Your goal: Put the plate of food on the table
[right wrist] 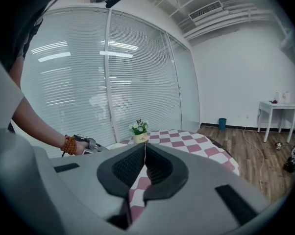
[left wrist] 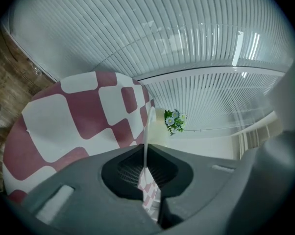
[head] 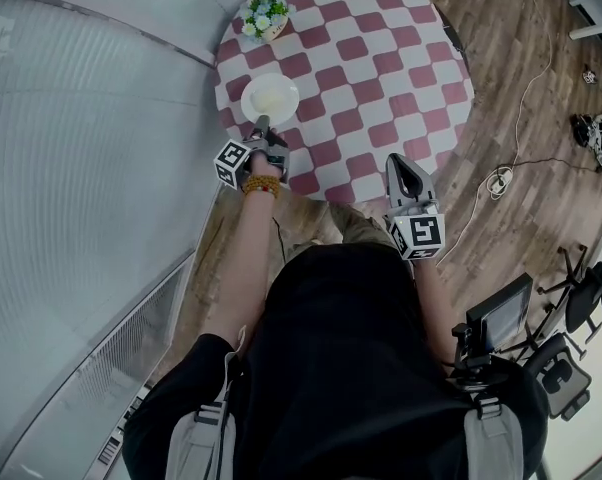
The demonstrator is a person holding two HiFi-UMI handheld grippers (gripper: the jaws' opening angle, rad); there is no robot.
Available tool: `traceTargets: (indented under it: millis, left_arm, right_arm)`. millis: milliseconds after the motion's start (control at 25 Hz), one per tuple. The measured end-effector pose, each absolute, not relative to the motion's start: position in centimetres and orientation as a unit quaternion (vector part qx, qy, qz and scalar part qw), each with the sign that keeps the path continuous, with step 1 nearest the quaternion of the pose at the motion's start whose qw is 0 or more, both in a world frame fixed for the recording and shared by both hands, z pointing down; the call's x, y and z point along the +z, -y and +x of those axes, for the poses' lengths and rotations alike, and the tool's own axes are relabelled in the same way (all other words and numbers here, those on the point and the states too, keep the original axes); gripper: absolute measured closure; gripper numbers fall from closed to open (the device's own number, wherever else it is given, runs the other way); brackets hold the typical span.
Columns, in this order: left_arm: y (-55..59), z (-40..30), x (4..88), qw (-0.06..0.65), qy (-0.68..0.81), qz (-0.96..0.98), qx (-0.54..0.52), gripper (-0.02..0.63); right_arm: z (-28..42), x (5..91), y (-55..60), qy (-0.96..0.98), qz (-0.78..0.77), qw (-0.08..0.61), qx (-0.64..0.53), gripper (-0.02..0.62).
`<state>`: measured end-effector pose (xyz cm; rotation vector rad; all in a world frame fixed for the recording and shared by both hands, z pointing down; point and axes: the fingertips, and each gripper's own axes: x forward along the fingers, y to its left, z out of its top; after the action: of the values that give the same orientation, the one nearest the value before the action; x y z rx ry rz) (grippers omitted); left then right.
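Observation:
A white plate (head: 270, 98) with pale food on it is over the left part of the round checked table (head: 381, 78); whether it rests on the cloth I cannot tell. My left gripper (head: 262, 124) is shut on the plate's near rim. In the left gripper view the plate (left wrist: 148, 131) shows edge-on as a thin white line running out from the closed left gripper (left wrist: 146, 164). My right gripper (head: 402, 162) hovers at the table's near edge, shut and empty. Its own view shows the right gripper (right wrist: 145, 161) with jaws pressed together over the table (right wrist: 189, 141).
A small pot of flowers (head: 265, 13) stands at the table's far left edge, beyond the plate; the flowers (left wrist: 174, 122) and the pot (right wrist: 139, 129) show in both gripper views. Glass walls with blinds (head: 91, 148) run along the left. Cables (head: 501, 180) and chairs (head: 566, 368) lie on the wooden floor at the right.

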<state>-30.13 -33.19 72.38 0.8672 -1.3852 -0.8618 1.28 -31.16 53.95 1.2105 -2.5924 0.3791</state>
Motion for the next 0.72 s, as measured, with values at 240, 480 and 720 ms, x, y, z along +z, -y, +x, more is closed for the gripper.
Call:
traceTargets:
  millis: [240, 480, 720]
  left_arm:
    - [33.5, -30.0, 73.9, 0.612, 0.599, 0.356, -0.375, 0.591]
    - [33.5, -30.2, 75.4, 0.616, 0.606, 0.340, -0.370, 0.591]
    - [33.1, -29.9, 76.8, 0.624, 0.612, 0.327, -0.360, 0.591]
  right_arm:
    - [1.4, 54.6, 31.2, 0.889, 0.416, 0.134, 0.135, 0.584]
    - [1.2, 55.0, 31.4, 0.890, 0.411, 0.139, 0.138, 0.584]
    - [1.2, 55.1, 31.8, 0.889, 0.413, 0.140, 0.140, 0.584]
